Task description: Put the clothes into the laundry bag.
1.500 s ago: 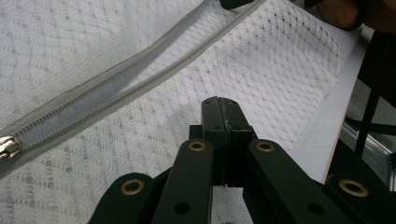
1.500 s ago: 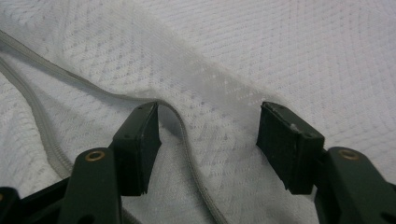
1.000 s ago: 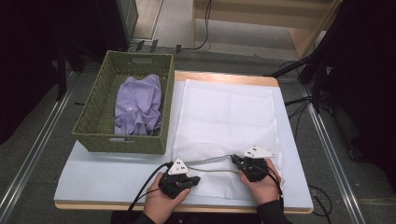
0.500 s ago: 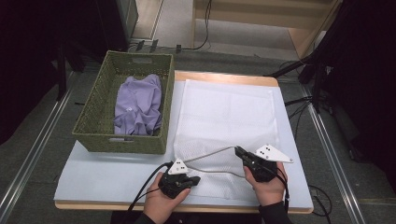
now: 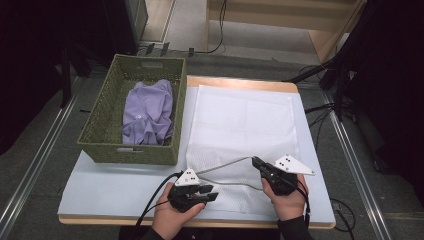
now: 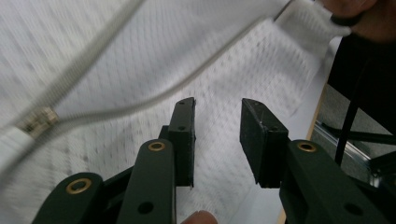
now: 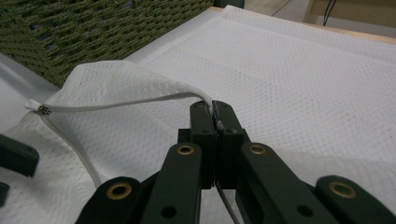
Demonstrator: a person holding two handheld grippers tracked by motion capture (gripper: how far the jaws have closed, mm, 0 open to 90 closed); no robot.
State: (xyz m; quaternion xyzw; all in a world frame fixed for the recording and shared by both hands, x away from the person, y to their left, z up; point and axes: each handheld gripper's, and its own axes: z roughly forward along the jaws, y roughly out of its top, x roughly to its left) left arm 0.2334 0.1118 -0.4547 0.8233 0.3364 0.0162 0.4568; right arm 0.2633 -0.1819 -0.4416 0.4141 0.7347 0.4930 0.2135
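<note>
Jaws of right gripper [image 7: 215, 112] on mesh bag's zipper edge [image 7: 140, 102]

The bag [image 5: 240, 135] is made of white mesh cloth, matt and finely dimpled, and its edge is trimmed with a smooth zipper tape [image 7: 126, 103] ending in a small metallic pull [image 6: 35, 120]. The jaws of both grippers are formed of matt black plastic, set with brassy metal rivets. The basket [image 5: 107, 145] is woven of rough green fibre. A soft, matt purple cloth [image 5: 147, 112] is seen inside. The table [image 5: 115, 185] is covered in a smooth pale sheet, edged with wood.
</note>
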